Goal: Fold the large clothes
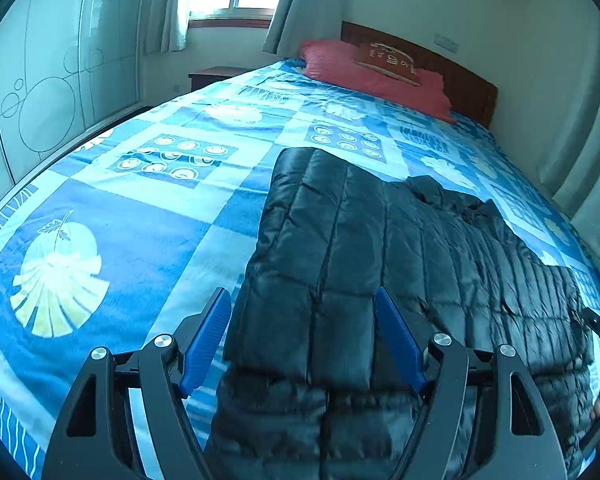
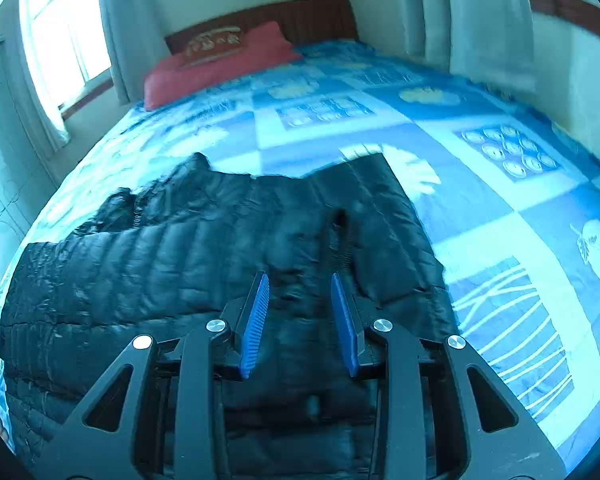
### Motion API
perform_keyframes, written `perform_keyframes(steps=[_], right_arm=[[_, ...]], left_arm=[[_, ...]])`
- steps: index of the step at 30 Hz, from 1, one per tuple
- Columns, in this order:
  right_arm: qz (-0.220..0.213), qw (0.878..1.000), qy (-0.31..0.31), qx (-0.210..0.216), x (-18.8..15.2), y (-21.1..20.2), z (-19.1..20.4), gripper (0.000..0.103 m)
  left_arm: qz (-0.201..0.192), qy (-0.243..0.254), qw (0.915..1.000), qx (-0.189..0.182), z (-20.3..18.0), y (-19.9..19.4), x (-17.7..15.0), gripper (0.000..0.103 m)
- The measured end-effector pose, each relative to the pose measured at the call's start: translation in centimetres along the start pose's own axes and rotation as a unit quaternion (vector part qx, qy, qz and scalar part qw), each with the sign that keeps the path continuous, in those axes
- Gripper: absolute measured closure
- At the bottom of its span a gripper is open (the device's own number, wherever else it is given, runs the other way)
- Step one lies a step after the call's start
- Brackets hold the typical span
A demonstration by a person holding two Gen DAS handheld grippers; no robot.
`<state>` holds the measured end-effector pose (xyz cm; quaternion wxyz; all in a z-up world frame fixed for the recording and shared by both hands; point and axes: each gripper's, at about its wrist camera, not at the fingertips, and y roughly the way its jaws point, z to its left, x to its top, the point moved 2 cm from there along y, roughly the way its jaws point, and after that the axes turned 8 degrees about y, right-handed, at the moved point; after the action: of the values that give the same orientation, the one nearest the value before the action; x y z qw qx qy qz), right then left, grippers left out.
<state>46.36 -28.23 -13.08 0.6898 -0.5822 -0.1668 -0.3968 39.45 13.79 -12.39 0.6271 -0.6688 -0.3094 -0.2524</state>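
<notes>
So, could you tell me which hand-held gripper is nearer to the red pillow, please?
Neither clearly: the left hand-held gripper and right hand-held gripper both hover over the black jacket, with the red pillow far up the bed.

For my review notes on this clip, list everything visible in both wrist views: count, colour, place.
Puffer jacket: one, black quilted, lying flat on the near part of the bed.
Bedspread: one, blue with pale leaf and circle patches, covering the bed.
Pillow: one, red, at the headboard end.
Cushion: one, brown with pale lettering, on the pillow.
Headboard: one, dark wood, against the far wall.
Nightstand: one, dark wood, beside the bed.
Wardrobe: one, pale with circle pattern, along the wall.
Curtains: pale, at windows.
Left gripper: black, blue pads, open over the jacket's edge.
Right gripper: same, narrower, nothing pinched.
</notes>
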Motion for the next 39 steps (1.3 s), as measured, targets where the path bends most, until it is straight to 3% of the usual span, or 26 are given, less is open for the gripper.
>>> perform_keyframes(steps=[4, 6, 8, 11, 15, 18, 20, 25, 27, 32, 34, 36, 39], right_arm=[[0.05, 0.998, -0.046, -0.013, -2.2, 3.0, 1.4, 0.071], [0.056, 0.997, -0.048, -0.015, -2.7, 3.9, 1.2, 0.07], [0.059, 0.997, -0.047, -0.016, -2.4, 3.6, 1.3, 0.07], [0.053, 0.998, -0.044, -0.008, -1.6, 2.5, 1.6, 0.07], [0.042, 0.998, -0.036, 0.004, 0.4, 2.9, 2.7, 0.068], [0.035, 0.999, -0.033, 0.01, 1.5, 4.0, 3.8, 0.065], [0.034, 0.999, -0.036, 0.008, 2.0, 5.1, 4.6, 0.063], [0.059, 0.996, -0.069, -0.022, 1.6, 8.9, 5.7, 0.054], [0.056, 0.995, -0.076, -0.025, 1.7, 8.4, 5.8, 0.054], [0.029, 0.994, -0.098, -0.039, 0.3, 4.3, 4.9, 0.054], [0.049, 0.993, -0.096, -0.048, -1.2, 5.0, 3.6, 0.054], [0.051, 0.994, -0.088, -0.033, -1.6, 5.5, 2.9, 0.051], [0.055, 0.996, -0.064, -0.013, -0.9, 3.4, 2.6, 0.051]], left_arm=[[0.026, 0.004, 0.9993, 0.026, 0.1, 2.2, -0.1, 0.03], [0.06, 0.019, 0.9973, 0.039, 0.1, 4.1, -0.8, 0.028], [0.076, 0.011, 0.9966, 0.029, 0.5, 5.0, -1.2, 0.028], [0.076, -0.002, 0.9966, 0.031, 0.9, 3.9, -0.9, 0.029], [0.019, 0.007, 0.999, 0.041, 0.3, 1.0, 1.4, 0.03], [0.001, 0.017, 0.9994, 0.031, -0.4, 1.8, 3.4, 0.03], [0.006, 0.023, 0.9991, 0.034, -0.5, 3.6, 4.4, 0.03], [0.064, 0.04, 0.9961, 0.045, -0.6, 9.1, 4.4, 0.028], [0.068, 0.039, 0.9959, 0.045, -0.4, 9.5, 4.2, 0.028], [0.025, 0.031, 0.9985, 0.039, 0.6, 5.7, 4.0, 0.028], [0.046, 0.031, 0.997, 0.055, 1.5, 6.4, 3.0, 0.028], [0.086, 0.029, 0.9954, 0.033, 1.9, 8.4, 1.9, 0.028], [0.078, 0.004, 0.9966, 0.028, 2.5, 7.0, 2.1, 0.028]])
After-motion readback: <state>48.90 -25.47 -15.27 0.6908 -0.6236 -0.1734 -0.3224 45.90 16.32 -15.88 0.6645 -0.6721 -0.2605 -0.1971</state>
